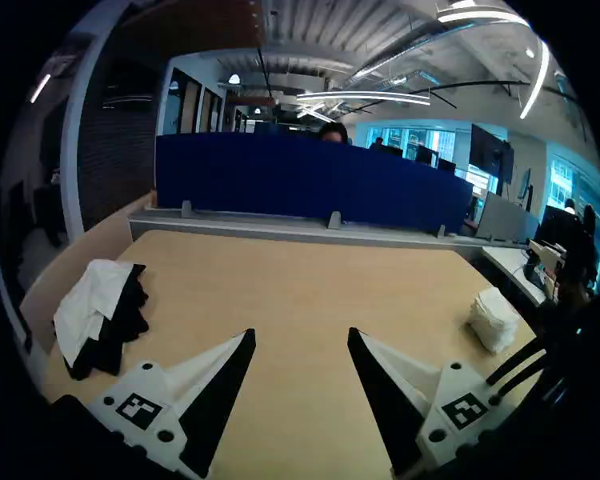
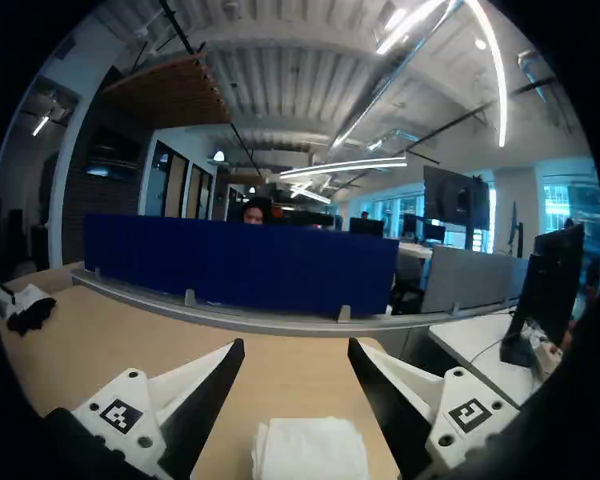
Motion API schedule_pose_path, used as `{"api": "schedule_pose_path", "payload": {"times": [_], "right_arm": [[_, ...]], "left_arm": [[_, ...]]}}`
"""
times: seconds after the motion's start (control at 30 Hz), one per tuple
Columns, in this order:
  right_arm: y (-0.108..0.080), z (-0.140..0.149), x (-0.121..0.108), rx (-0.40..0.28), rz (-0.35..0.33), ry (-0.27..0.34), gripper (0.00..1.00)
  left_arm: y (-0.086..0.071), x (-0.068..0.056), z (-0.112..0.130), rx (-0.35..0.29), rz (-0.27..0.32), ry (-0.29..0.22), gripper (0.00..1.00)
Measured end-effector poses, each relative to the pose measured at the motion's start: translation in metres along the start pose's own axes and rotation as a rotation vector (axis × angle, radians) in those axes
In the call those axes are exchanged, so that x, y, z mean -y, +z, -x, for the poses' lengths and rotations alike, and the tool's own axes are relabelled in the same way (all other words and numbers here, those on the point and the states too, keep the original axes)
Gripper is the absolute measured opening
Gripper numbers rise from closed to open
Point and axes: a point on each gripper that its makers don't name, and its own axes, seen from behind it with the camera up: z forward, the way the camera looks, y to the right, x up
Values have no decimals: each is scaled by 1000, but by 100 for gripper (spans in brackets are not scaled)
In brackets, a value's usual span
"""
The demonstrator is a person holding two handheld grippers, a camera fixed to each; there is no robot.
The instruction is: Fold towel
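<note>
- Left gripper view: the left gripper holds its jaws apart, empty; the cloth pile, white over black, lies at 8 o'clock on the table.
- The right gripper, jaws apart and empty, hovers near a folded towel at 6 o'clock.
- Probably best: pinch one white corner, leaving the black cloth.
- The blue divider at 12 o'clock stands well clear.

The left tool has its two fingers spread wide apart, gripping nothing, pointing forward and tipped slightly downward; the right tool is likewise spread wide, empty, held nearly level.
</note>
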Motion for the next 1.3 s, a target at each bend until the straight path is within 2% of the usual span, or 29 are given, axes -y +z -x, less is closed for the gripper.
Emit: {"api": "schedule_pose_path", "payload": {"times": [0.17, 0.3, 0.5, 0.7, 0.87, 1.1, 1.3], "right_arm": [[-3, -12, 19, -17, -13, 3, 100], [-4, -22, 38, -30, -27, 1, 100], [-4, -32, 76, -42, -54, 12, 100], [-3, -39, 108, -55, -66, 24, 100], [-7, -45, 126, -62, -71, 48, 100], [-9, -50, 142, -59, -76, 67, 100], [-10, -57, 152, -58, -84, 74, 100]], "left_arm": [[7, 12, -25, -76, -15, -7, 85], [12, 22, -43, -130, -32, 8, 85], [14, 34, -74, -226, -53, 22, 85], [14, 48, -95, -297, -77, 28, 85], [16, 54, -104, -330, -88, 37, 85], [17, 60, -100, -340, -95, 27, 85], [17, 61, -100, -354, -93, 55, 85]]}}
